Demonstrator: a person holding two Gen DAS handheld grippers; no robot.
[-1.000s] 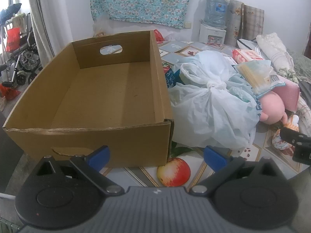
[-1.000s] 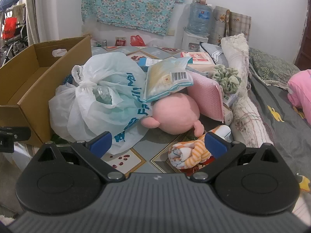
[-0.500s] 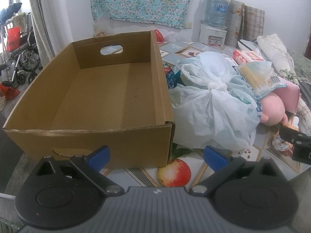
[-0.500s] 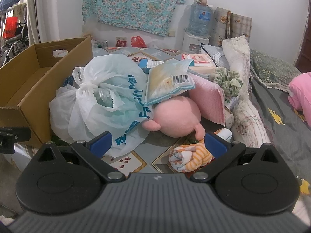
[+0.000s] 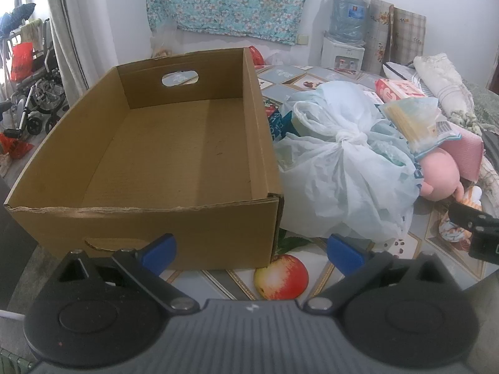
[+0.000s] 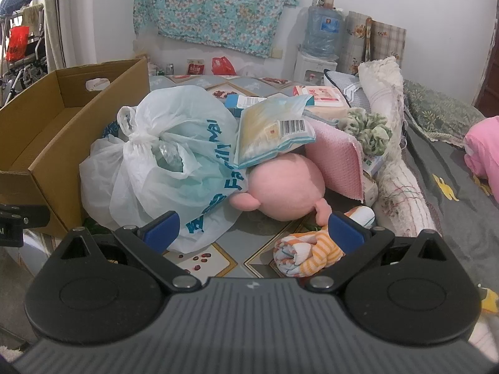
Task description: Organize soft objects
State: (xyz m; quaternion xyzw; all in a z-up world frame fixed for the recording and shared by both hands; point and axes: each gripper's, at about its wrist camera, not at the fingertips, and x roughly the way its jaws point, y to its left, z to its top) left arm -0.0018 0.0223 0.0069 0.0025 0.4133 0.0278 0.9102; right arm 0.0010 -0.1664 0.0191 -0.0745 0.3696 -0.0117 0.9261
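Note:
An empty brown cardboard box (image 5: 162,155) stands on the patterned table, also at the left of the right wrist view (image 6: 56,131). Right of it lies a knotted white plastic bag (image 5: 340,168) (image 6: 162,162). A pink plush toy (image 6: 287,187) (image 5: 436,174) rests beside the bag, under a packet with a barcode (image 6: 271,131). A rolled orange-striped cloth (image 6: 308,252) lies in front of the plush. My left gripper (image 5: 251,249) is open before the box's front wall. My right gripper (image 6: 252,229) is open just short of the bag and cloth, holding nothing.
A pink textured cloth (image 6: 338,162), a green scrunchie (image 6: 368,127), a red-and-white pack (image 6: 324,96) and rolled blankets (image 6: 383,87) pile up behind. A water dispenser (image 6: 318,53) stands at the wall. A wheelchair (image 5: 34,93) stands left of the table.
The right gripper has crept slightly forward toward the plush and striped cloth. The left gripper has barely moved. Both stay open.

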